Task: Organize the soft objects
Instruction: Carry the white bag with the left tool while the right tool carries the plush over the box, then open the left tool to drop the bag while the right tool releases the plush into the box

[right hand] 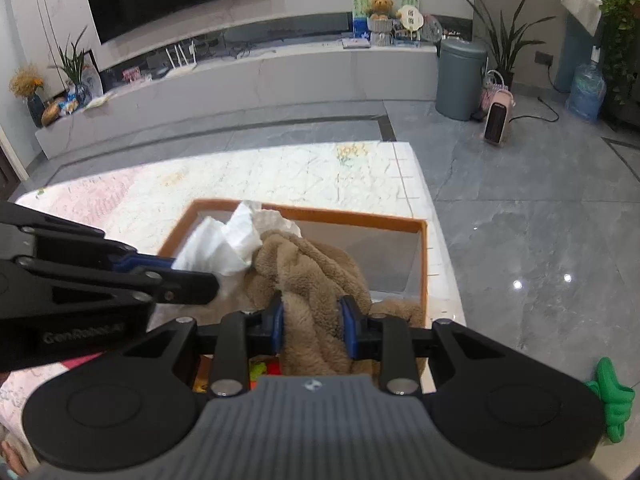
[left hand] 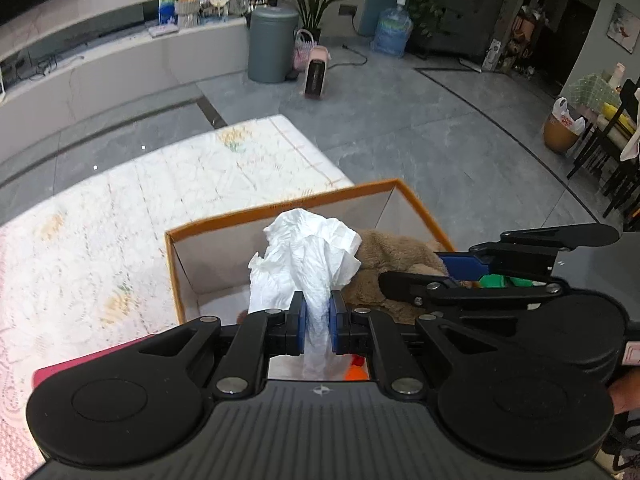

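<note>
My left gripper (left hand: 318,322) is shut on a crumpled white tissue (left hand: 308,256) and holds it over an open orange-rimmed box (left hand: 280,206). My right gripper (right hand: 313,328) is shut on a brown fluffy plush cloth (right hand: 308,272) and holds it over the same box (right hand: 352,216). The two grippers are side by side; the right one shows at the right of the left wrist view (left hand: 460,276), and the left one at the left of the right wrist view (right hand: 172,272). The tissue (right hand: 224,244) touches the plush. Small orange, red and green items lie low in the box, mostly hidden.
The box stands on a pale patterned mat (left hand: 120,208) on a grey tiled floor (right hand: 520,220). A green soft toy (right hand: 612,396) lies at the right edge. A grey bin (right hand: 460,76), a small heater (right hand: 498,120) and a TV bench (right hand: 240,84) stand far off.
</note>
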